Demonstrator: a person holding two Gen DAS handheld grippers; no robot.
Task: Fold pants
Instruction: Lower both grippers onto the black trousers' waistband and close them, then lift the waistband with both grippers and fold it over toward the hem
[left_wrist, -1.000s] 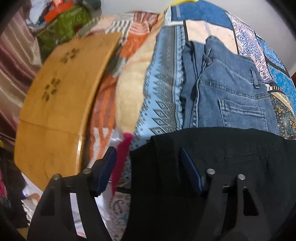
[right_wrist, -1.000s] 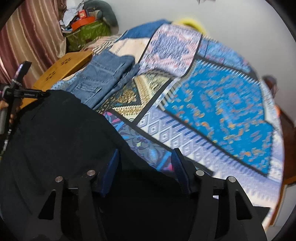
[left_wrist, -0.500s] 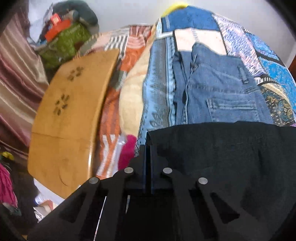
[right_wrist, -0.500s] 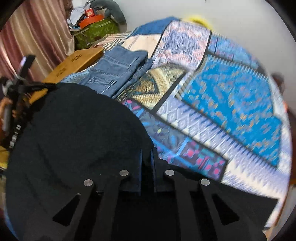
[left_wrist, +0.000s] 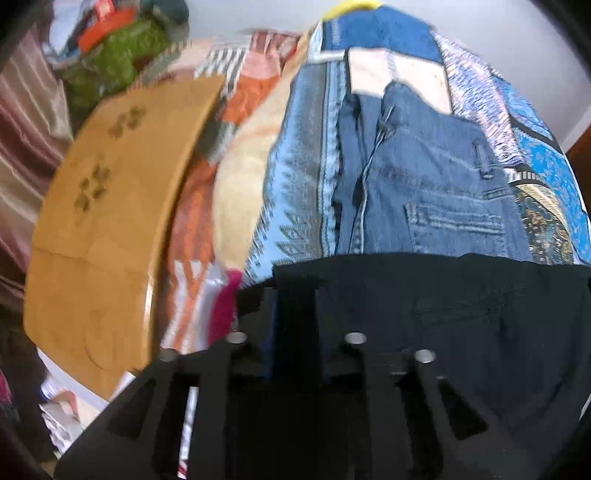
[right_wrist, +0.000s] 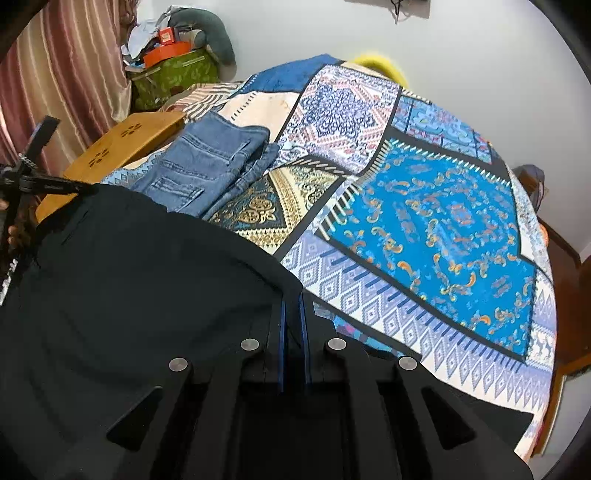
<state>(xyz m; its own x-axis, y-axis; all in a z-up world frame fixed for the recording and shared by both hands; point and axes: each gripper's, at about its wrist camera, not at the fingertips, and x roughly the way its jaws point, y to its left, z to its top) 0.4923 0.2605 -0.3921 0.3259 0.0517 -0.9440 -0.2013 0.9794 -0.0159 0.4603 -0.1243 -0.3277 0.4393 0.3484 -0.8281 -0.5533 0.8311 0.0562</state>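
Observation:
Black pants lie on the patterned bedspread, held up along one edge between my two grippers. My right gripper is shut on their right corner. My left gripper is shut on the left corner of the black pants; it also shows at the far left of the right wrist view. The cloth hides the fingertips of both.
Folded blue jeans lie on the bedspread just beyond the black pants, also in the left wrist view. A wooden lap table stands at the bed's left edge. A green bag with clutter and a curtain are beyond it.
Both grippers went from open to shut on the black pants' edge. They have since lifted the edge slightly.

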